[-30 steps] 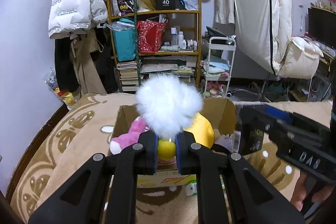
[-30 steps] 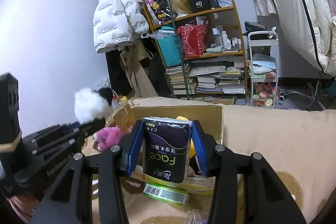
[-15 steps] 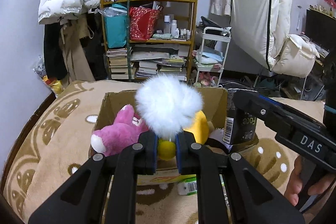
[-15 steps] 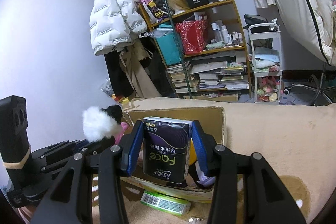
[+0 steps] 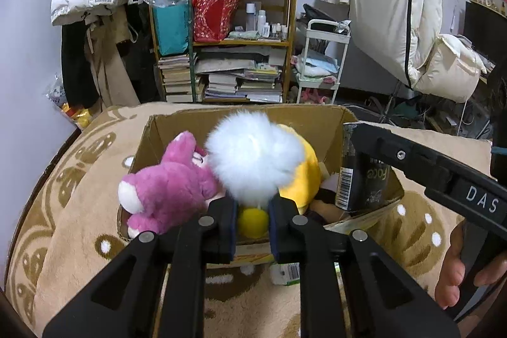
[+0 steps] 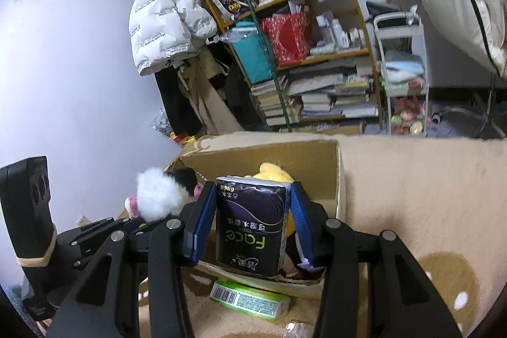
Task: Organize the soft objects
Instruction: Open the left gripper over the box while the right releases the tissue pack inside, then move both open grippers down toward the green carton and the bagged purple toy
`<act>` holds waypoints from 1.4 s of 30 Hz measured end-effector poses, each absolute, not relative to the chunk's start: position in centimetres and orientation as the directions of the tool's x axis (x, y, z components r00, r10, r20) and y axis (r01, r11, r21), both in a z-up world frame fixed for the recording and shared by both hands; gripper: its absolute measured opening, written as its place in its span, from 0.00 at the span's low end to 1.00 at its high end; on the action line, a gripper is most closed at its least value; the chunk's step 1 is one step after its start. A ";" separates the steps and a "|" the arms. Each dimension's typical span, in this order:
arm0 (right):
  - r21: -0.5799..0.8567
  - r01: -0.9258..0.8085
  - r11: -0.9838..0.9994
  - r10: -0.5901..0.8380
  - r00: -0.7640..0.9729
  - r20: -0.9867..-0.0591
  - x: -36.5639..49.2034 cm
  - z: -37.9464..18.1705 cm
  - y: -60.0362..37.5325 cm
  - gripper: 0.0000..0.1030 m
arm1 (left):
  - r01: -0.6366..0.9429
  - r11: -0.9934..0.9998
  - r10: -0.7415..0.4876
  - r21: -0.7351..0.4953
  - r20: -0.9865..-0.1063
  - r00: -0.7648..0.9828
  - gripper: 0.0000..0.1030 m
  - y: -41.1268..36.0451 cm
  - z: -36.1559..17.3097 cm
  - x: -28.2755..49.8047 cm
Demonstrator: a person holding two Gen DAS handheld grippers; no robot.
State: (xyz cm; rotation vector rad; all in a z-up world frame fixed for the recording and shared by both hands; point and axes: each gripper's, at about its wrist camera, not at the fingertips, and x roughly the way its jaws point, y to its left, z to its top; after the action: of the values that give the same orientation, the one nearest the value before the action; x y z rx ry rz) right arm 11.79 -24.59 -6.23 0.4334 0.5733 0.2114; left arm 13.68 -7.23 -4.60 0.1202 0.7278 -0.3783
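Left gripper [image 5: 253, 216]: clenched on the yellow base of a white fluffy pompom toy [image 5: 255, 159], holding it above the near edge of the cardboard box [image 5: 164, 124]; the white puff rises over the fingertips.
White fluffy pompom toy in the right wrist view [image 6: 157, 197]: seen at the box's left side, with a black part behind the white fluff.
Right gripper [image 6: 252, 225]: grasping a dark purple tissue pack [image 6: 250, 225] between its blue pads [image 6: 199, 227], label upside down, held upright over the box's near right corner.
Tissue pack in the left wrist view [image 5: 364, 179]: at the right wall of the box, barcode facing left.
Cardboard box: open at the top, standing on a beige blanket with brown patterns [image 5: 82, 179]; flaps folded outward.
Pink plush [image 5: 168, 182]: lies in the left half of the box, white snout toward the near left corner.
Yellow plush [image 5: 302, 176]: lies in the middle of the box, partly hidden behind the pompom, touching the pink plush's side.
Green packet [image 6: 250, 298]: flat on the blanket just beside the box's near wall, barcode up.
Right hand [image 5: 459, 274]: bare fingers wrapped around the right gripper's handle at the right edge of the left wrist view.
Shelf [image 5: 221, 21]: beyond the blanket's far edge, stacked with books, bags and bottles.
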 end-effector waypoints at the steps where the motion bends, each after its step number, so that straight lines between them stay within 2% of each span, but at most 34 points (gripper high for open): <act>1: 0.460 -0.071 0.885 0.316 0.817 -0.481 11.9 -6.4 -24.7 0.50 | 0.370 0.928 -0.291 -0.028 -0.676 0.677 0.19 -7.1 -4.8 13.8; 4: 0.452 -0.064 0.890 0.309 0.813 -0.493 11.9 -6.7 -24.6 0.50 | 0.361 0.932 -0.288 -0.042 -0.692 0.662 0.22 -6.9 -5.1 14.1; 6: 0.446 -0.066 0.892 0.307 0.814 -0.494 11.7 -6.7 -24.5 0.55 | 0.353 0.935 -0.277 -0.039 -0.701 0.657 0.26 -6.8 -5.3 14.2; 8: 0.443 -0.065 0.894 0.302 0.818 -0.489 11.4 -6.5 -24.5 0.59 | 0.350 0.936 -0.274 -0.036 -0.701 0.659 0.38 -6.7 -5.4 14.1; 10: 0.437 -0.068 0.897 0.299 0.821 -0.486 11.2 -6.2 -24.5 0.60 | 0.353 0.935 -0.282 -0.043 -0.695 0.662 0.44 -6.6 -5.4 13.8; 14: 0.429 -0.075 0.900 0.297 0.826 -0.479 10.9 -5.6 -24.4 0.61 | 0.351 0.936 -0.268 -0.018 -0.683 0.679 0.49 -6.6 -5.0 13.2; 18: 0.415 -0.074 0.907 0.285 0.834 -0.473 10.1 -5.0 -24.3 0.75 | 0.341 0.940 -0.247 0.015 -0.662 0.708 0.60 -6.5 -4.1 12.1; 20: 0.406 -0.074 0.911 0.280 0.834 -0.475 9.6 -4.7 -24.2 0.79 | 0.335 0.942 -0.236 0.028 -0.654 0.719 0.75 -6.4 -3.7 11.6; 26: 0.391 -0.059 0.919 0.253 0.848 -0.465 7.7 -3.5 -24.3 1.00 | 0.312 0.949 -0.224 0.033 -0.627 0.746 0.91 -5.5 -2.1 9.8; 37: 0.392 -0.006 0.920 0.207 0.857 -0.472 3.5 -1.9 -25.9 1.00 | 0.313 0.947 -0.203 0.070 -0.625 0.754 0.95 -5.0 -0.3 6.3; 42: 0.340 0.035 0.940 0.145 0.860 -0.488 1.9 -1.2 -25.7 1.00 | 0.315 0.946 -0.197 0.081 -0.626 0.755 0.95 -5.3 0.3 4.7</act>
State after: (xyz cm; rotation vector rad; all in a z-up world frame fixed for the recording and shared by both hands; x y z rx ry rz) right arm 1.88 -25.73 -1.24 0.3485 0.5342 0.0590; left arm 4.72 -5.29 0.30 0.1864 0.6591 -0.2809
